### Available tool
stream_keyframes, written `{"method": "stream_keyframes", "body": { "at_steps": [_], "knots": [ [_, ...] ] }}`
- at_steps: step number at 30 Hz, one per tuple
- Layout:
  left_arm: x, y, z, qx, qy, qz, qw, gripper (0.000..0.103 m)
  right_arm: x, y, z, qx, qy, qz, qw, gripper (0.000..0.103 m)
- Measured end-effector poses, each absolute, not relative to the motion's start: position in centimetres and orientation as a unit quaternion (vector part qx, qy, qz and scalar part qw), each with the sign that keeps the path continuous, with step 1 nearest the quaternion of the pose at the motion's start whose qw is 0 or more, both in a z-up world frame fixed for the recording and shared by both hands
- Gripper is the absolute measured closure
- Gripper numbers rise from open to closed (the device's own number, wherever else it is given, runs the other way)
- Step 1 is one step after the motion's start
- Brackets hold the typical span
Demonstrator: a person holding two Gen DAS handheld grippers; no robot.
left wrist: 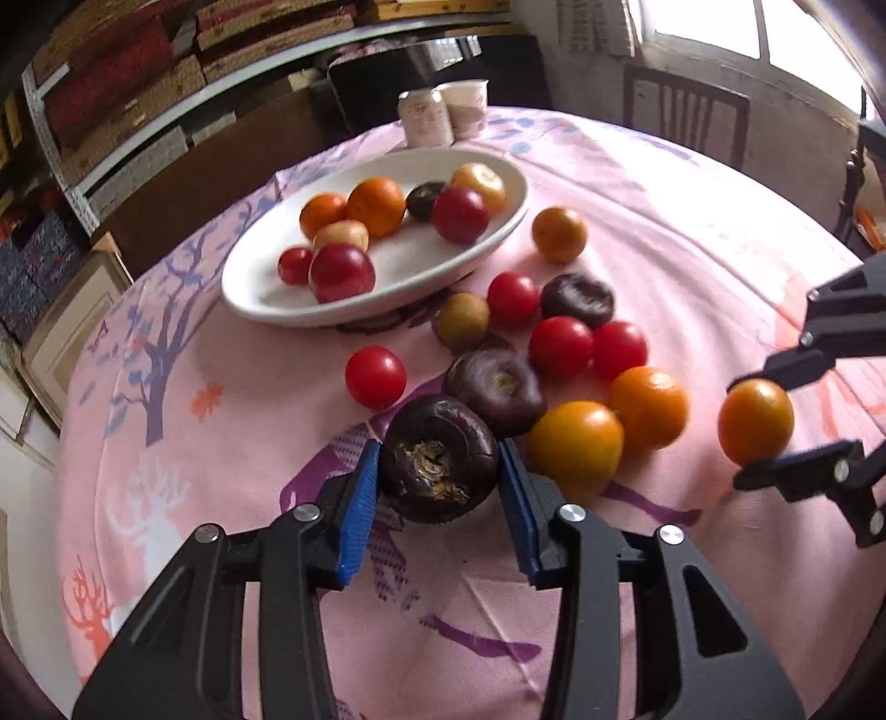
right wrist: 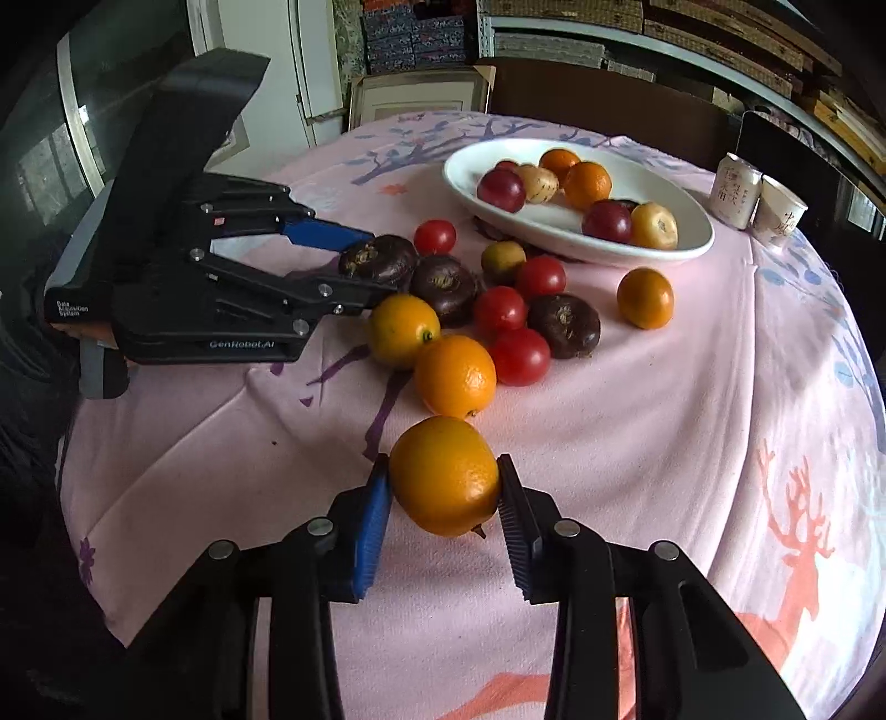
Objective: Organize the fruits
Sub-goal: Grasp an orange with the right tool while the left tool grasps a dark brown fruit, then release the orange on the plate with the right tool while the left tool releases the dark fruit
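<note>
Bright daylight comes in through the window [left wrist: 714,27] at the top right of the left wrist view and washes it out white. The pink tablecloth [left wrist: 692,232] glows pale near it. Soft shadows sit under the fruit. Both pictures bend round like a fishbowl, with dark corners. The shelves [right wrist: 720,39] look dim. Things at the edges look a bit smeared.

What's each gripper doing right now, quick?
Left gripper: closed on the dark purple fruit, pads against both its sides.
Right gripper: closed on an orange, pads against both its sides.
</note>
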State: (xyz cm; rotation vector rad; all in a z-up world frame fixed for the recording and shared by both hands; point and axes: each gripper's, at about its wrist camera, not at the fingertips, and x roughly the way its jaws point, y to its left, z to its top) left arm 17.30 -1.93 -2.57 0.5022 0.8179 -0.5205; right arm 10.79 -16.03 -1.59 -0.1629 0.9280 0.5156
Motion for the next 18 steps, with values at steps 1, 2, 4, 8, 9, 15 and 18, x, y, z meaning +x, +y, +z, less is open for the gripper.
{"method": "stream_keyframes", "body": {
  "at_steps": [1,2,4,8,9,15,18],
  "knots": [
    [17.1,-1.9,-2.0,0.234,0.384,-0.25,0.857,0.062,10.7,-16.3,-0.8,-0.073,0.432,0.244,0.865,0.065],
    [17.0,-1.9,-1.5,0.231,0.378,-0.251,0.861,0.062,10.9,-16.6,0.1,-0.069,0.418,0.241,0.873,0.065],
    [17.1,-2.0,-0.5,0.226,0.369,-0.246,0.868,0.061,11.5,-17.2,1.6,-0.067,0.393,0.231,0.887,0.065],
    [19.6,-2.2,0.8,0.18,0.384,-0.208,0.881,0.06,14.8,-19.5,3.9,-0.017,0.353,0.208,0.912,0.065],
    [20.5,-2.2,1.0,0.164,0.386,-0.199,0.886,0.06,16.0,-19.9,4.2,-0.01,0.348,0.196,0.916,0.065],
    [25.6,-2.9,1.3,0.099,0.381,-0.179,0.902,0.061,24.2,-20.9,4.2,0.017,0.367,0.179,0.913,0.065],
    [28.0,-3.2,1.0,0.081,0.388,-0.168,0.903,0.061,28.3,-20.6,3.4,0.037,0.387,0.173,0.905,0.065]
  ]
}}
